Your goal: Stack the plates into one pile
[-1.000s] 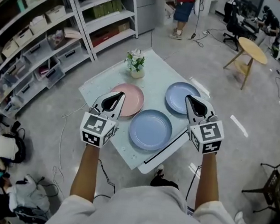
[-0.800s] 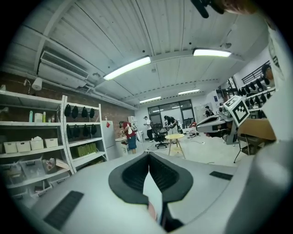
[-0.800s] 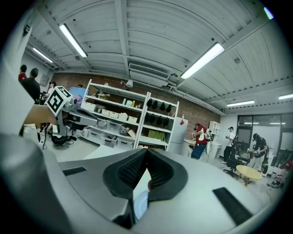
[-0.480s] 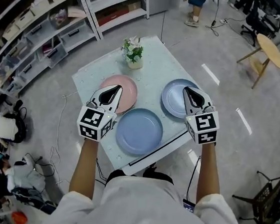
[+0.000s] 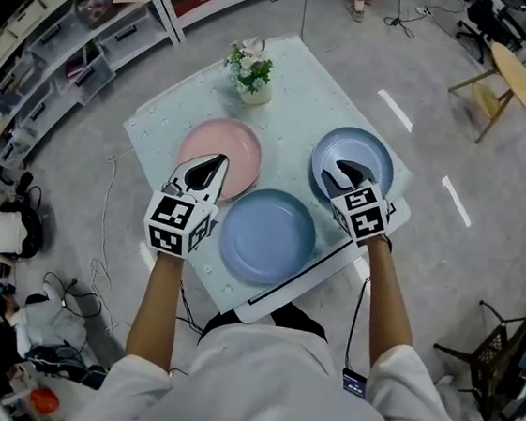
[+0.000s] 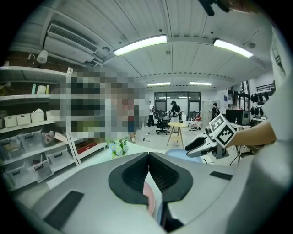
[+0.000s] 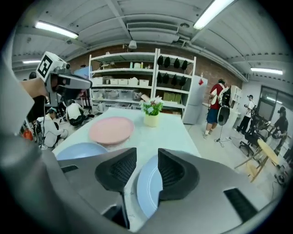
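Table [image 5: 299, 100]: pale and square, with three plates and a flower pot [image 5: 251, 79] on it.
Pink plate [image 5: 233, 140]: flat on the table, just in front of the flower pot, on the person's side.
Right blue plate [image 5: 371, 154]: flat on the table, to the right of the flower pot and a bit closer to the person.
Near blue plate [image 5: 267, 237]: the plate farthest from the flower pot, close to the table edge by the person. It lies on its own, with no plate on top of another.
Left gripper [image 5: 218, 161]: its jaws are pressed together with nothing in them. It is over the edge of the pink plate, on the side away from the flower pot.
Right gripper [image 5: 336, 171]: its jaws are opening. It is over the right blue plate, on the side away from the flower pot. The rim of that plate shows in the gap between the jaws, and the pads do not squeeze it. It may be touching the plate, but that is hard to see.
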The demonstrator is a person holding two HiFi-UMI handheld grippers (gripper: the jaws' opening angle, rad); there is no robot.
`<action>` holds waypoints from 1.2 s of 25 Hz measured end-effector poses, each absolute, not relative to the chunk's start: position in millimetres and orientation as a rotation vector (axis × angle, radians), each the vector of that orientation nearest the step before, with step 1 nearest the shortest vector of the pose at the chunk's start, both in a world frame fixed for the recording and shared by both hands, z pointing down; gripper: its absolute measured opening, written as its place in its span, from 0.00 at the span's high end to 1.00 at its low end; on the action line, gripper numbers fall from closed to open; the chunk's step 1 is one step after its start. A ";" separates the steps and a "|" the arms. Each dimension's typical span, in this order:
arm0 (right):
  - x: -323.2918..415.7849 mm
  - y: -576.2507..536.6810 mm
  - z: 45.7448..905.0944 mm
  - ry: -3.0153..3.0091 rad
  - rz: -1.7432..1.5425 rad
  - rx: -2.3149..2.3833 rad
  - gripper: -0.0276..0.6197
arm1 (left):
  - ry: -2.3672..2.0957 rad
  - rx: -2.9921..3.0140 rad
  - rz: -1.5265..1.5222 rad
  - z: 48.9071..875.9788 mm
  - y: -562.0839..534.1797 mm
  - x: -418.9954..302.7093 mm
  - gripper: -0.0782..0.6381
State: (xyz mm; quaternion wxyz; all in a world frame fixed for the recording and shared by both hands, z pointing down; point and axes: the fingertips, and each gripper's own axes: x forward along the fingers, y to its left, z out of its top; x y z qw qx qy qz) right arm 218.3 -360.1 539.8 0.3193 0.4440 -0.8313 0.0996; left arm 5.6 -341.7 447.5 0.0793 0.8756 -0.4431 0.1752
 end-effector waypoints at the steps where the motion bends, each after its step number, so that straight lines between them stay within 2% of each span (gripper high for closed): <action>1: 215.1 -360.9 555.9 -2.162 0.290 1.152 0.69 | -1.313 2.608 0.527 454.6 -342.2 1.0 0.87; 6: 211.0 -371.0 625.2 -2.046 0.389 1.130 0.59 | -1.277 2.562 0.562 486.7 -343.1 -21.2 0.87; 13: 205.3 -382.0 681.9 -1.928 0.409 1.101 0.59 | -1.280 2.479 0.593 519.2 -333.7 -57.8 0.87; 15: 205.3 -381.5 690.6 -1.899 0.403 1.084 0.61 | -1.283 2.468 0.602 522.6 -329.3 -64.9 0.87; 18: 202.0 -379.2 696.7 -1.888 0.356 1.041 0.71 | -1.294 2.449 0.606 526.5 -323.8 -75.8 0.87; 20: 199.8 -379.9 697.0 -1.883 0.333 1.033 0.72 | -1.300 2.440 0.605 529.3 -321.3 -81.7 0.87; 22: 201.9 -382.1 697.2 -1.861 0.300 1.040 0.81 | -1.304 2.437 0.601 531.1 -318.8 -85.1 0.87; 30: 215.6 -374.5 671.1 -1.781 0.120 1.082 0.89 | -1.315 2.451 0.571 523.8 -309.3 -91.5 0.87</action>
